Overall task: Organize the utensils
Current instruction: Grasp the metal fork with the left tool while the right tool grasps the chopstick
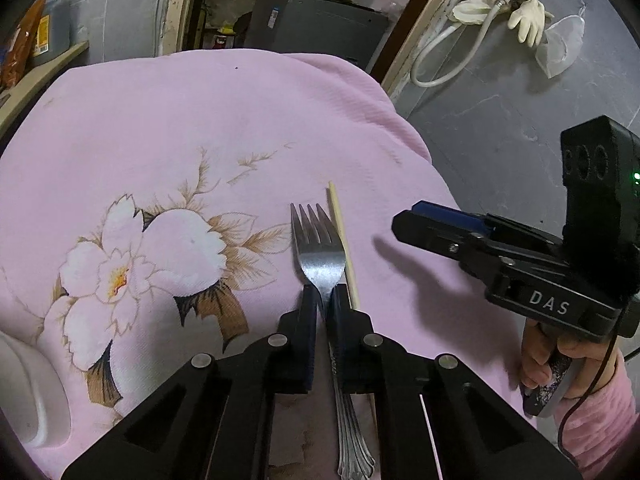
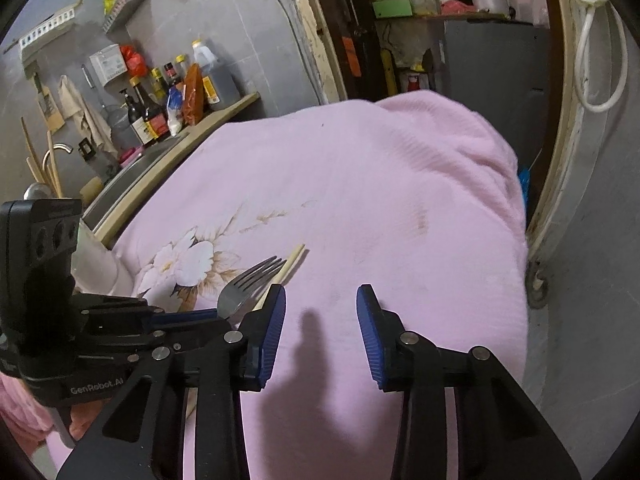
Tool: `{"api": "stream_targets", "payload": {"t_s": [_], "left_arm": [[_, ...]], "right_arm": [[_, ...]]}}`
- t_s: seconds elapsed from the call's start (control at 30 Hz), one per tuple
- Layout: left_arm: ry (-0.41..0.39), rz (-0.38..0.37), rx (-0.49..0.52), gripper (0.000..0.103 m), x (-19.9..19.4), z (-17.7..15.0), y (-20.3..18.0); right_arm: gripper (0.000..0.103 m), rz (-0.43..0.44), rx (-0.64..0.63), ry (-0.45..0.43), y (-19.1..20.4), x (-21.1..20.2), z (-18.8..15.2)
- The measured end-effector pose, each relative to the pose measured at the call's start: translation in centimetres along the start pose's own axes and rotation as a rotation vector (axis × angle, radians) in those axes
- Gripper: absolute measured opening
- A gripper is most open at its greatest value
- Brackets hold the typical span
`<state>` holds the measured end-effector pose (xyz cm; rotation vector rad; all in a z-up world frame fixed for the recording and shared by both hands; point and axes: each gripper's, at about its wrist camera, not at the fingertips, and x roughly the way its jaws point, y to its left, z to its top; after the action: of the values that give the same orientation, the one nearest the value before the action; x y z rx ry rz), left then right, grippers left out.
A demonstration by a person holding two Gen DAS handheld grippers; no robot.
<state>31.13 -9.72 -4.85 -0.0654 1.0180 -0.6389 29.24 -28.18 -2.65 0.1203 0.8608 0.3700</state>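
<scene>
While pinched at the neck by the left gripper (image 1: 324, 300), lies flat, or nearly so, on the pink cloth (image 1: 240, 120): the fork (image 1: 320, 256), tines to the far side, handle running back to the near edge under the tongs. Pads clenched on the metal just below the tines, in line with the long axis.

Just right of the fork and almost parallel to it — one chopstick (image 1: 340, 232), pale wood, far tip a little past the tines, near end hidden under the left tongs.

Right gripper (image 2: 320, 304) spread apart and grasping nothing, only bare cloth between the pads; hovering to the right of both utensils, its left finger close beside the chopstick.

Judged from this: fork secured and ready to lift along its length; chopstick nearer the right hand, reachable by a short shift left — with care not to nudge it sideways against the fork.
</scene>
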Motion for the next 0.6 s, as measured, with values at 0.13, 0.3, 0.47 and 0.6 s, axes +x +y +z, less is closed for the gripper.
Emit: {"api": "stream_targets", "payload": {"t_s": [0.13,0.3,0.47,0.6], "left_arm": [[0.010,-0.001,-0.007,0.004,0.2,0.1,-0.3],[0.000,0.062,-0.014,0.004,-0.8,-0.7,0.0],[-0.006,0.103,-0.023,0.004,-2.4,-2.1,0.7],[-0.018,0.090,-0.031,0.004,-3.9,-3.4,1.5]], "right_arm": [[0.033,0.014,0.007,0.032,0.2,0.8,0.1],[0.033,0.034,0.006,0.066,0.8,1.4,0.1],[0.033,0.058,-0.013,0.102,2.1,2.2,0.0],[0.033,0.063,-0.024,0.124,3.4,2.9,-0.1]]}}
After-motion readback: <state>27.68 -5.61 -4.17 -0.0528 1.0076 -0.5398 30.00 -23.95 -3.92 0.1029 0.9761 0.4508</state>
